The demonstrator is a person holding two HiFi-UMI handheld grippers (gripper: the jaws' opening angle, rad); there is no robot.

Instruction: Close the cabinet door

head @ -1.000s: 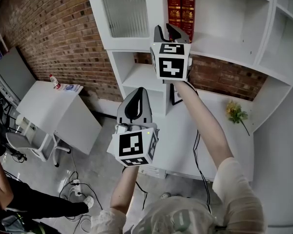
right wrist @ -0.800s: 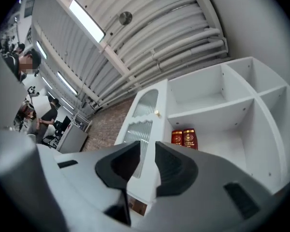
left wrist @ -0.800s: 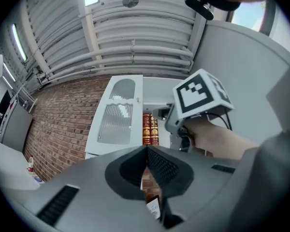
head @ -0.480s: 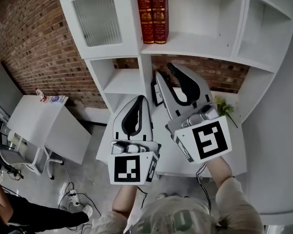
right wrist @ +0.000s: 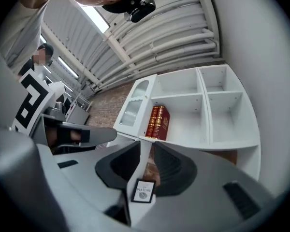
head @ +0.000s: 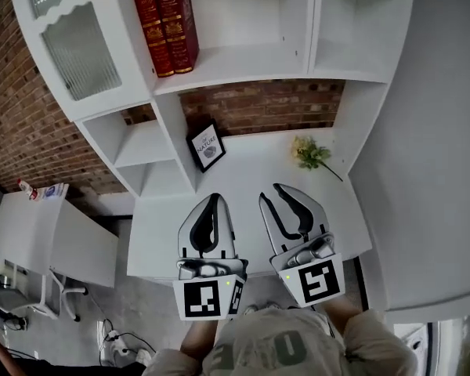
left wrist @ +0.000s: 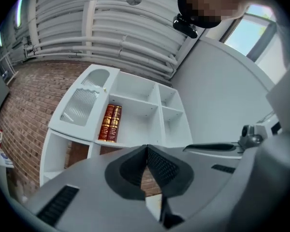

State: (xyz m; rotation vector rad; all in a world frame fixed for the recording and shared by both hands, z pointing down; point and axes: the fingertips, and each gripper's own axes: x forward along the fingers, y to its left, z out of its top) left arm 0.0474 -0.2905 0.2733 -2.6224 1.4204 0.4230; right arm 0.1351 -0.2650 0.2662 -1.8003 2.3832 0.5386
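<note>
White shelving (head: 243, 61): cabinet door (head: 70, 41) shut (ribbed glass).

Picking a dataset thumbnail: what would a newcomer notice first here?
The left hand-held gripper and right hand-held gripper, each with a black-and-white marker cube, fill the bottom of the head view above the white desk. Then the two red books on the upper shelf, right of the ribbed-glass cabinet door.

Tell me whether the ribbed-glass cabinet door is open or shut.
Shut. The cabinet door lies flush with the front of the shelf unit beside the red books, with no gap showing at its edge.
</note>
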